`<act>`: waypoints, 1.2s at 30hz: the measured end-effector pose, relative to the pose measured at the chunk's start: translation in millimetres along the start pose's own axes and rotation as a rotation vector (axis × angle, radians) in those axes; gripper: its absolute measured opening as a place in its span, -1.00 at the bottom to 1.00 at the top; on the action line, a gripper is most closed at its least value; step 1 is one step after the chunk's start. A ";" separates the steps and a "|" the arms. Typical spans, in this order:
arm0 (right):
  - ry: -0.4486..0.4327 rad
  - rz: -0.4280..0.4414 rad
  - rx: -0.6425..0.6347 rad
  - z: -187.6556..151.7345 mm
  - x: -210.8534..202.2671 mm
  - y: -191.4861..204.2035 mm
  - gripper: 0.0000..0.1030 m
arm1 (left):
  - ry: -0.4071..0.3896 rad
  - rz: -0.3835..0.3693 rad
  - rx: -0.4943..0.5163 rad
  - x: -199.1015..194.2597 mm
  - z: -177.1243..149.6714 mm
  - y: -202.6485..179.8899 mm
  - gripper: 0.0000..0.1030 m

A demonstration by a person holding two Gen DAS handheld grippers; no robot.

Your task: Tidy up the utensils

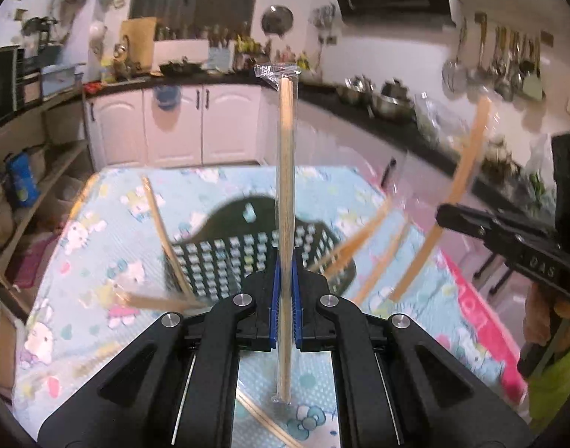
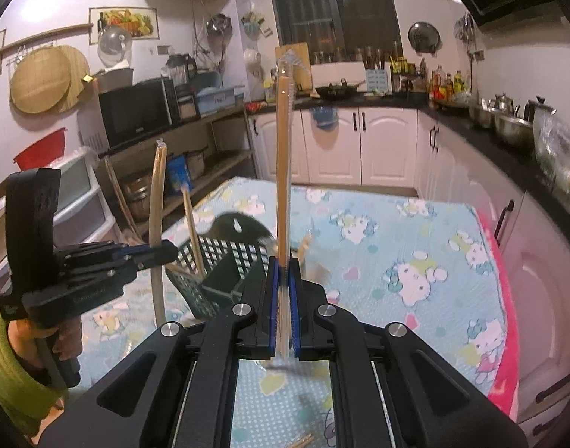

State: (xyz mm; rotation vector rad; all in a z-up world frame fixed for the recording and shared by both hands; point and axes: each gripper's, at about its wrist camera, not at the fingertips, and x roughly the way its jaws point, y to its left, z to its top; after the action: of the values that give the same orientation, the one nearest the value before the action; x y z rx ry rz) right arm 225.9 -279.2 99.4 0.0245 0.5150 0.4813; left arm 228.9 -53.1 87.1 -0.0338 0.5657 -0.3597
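Left hand-held gripper (image 1: pixel 285 298) clamped tight on wrapped chopsticks (image 1: pixel 285 194), held upright over the basket (image 1: pixel 225 261). Right hand-held gripper (image 2: pixel 284 298) squeezed shut on 2nd wrapped pair (image 2: pixel 283 164), also upright, just right of basket. Black basket sat tipped on the counter w/ cartoon cat cloth (image 2: pixel 415 246). More chopsticks (image 1: pixel 162 231) leaned at the basket's left side; others blurred on the right. Loose pair (image 1: pixel 262 418) lay flat near the bottom edge.
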 end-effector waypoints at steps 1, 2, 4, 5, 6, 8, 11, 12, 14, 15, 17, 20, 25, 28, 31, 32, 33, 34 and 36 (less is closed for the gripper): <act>-0.013 -0.001 -0.002 4.1 -3.4 1.4 -0.89 | -0.015 0.006 -0.008 -3.1 4.1 2.6 -0.97; -0.023 0.001 -0.002 8.3 -6.3 2.2 -0.89 | -0.027 0.012 -0.015 -5.7 7.9 5.3 -0.97; -0.039 0.004 -0.001 15.7 -9.3 4.1 -0.89 | -0.051 0.021 -0.029 -9.3 15.8 8.8 -0.97; -0.045 0.006 -0.002 19.5 -9.7 5.4 -0.89 | -0.062 0.026 -0.035 -10.5 19.1 10.5 -0.97; -0.049 0.005 -0.003 21.8 -9.5 6.3 -0.89 | -0.075 0.031 -0.041 -11.4 22.4 12.2 -0.97; -0.052 0.010 -0.002 26.4 -7.0 9.0 -0.89 | -0.093 0.037 -0.050 -11.9 24.1 14.5 -0.97; -0.048 0.009 -0.007 32.0 2.3 14.6 -0.89 | -0.126 0.050 -0.066 -9.4 32.9 16.9 -0.97; -0.045 0.010 -0.006 33.2 6.8 16.2 -0.89 | -0.137 0.052 -0.069 -8.4 35.5 17.4 -0.97; -0.039 0.011 -0.001 34.7 15.0 18.6 -0.89 | -0.151 0.057 -0.073 -6.1 41.3 20.3 -0.97; -0.035 0.012 0.003 35.5 20.1 19.6 -0.89 | -0.161 0.059 -0.075 -4.4 43.1 19.8 -0.97; -0.029 0.013 0.014 36.5 29.9 20.6 -0.89 | -0.175 0.061 -0.078 0.7 45.7 18.3 -0.97; -0.018 0.012 0.028 35.9 42.8 22.6 -0.89 | -0.192 0.067 -0.075 9.3 47.9 16.8 -0.97; 0.000 0.005 0.036 34.2 61.5 22.4 -0.89 | -0.201 0.064 -0.044 25.3 45.0 9.2 -0.97; 0.003 -0.005 0.024 32.9 68.7 22.2 -0.89 | -0.189 0.061 -0.045 36.1 42.1 9.8 -0.97; 0.006 -0.018 0.031 31.6 75.3 19.4 -0.88 | -0.168 0.059 -0.052 47.1 39.3 12.3 -0.97; 0.007 -0.021 0.039 31.1 77.6 17.7 -0.88 | -0.159 0.057 -0.055 50.1 38.5 12.9 -0.97; 0.009 -0.019 0.045 30.3 79.8 15.8 -0.88 | -0.148 0.057 -0.058 53.6 37.3 14.1 -0.97; 0.011 -0.021 0.049 29.5 81.6 14.4 -0.88 | -0.141 0.056 -0.060 55.5 36.2 14.5 -0.97; 0.012 -0.022 0.056 28.6 83.4 11.1 -0.88 | -0.126 0.057 -0.060 58.4 33.8 14.8 -0.97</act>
State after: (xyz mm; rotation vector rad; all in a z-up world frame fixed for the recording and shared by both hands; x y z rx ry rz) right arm 298.3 -229.2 86.9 0.0694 0.5399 0.4454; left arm 297.4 -61.5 83.5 -0.0974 0.4523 -0.2826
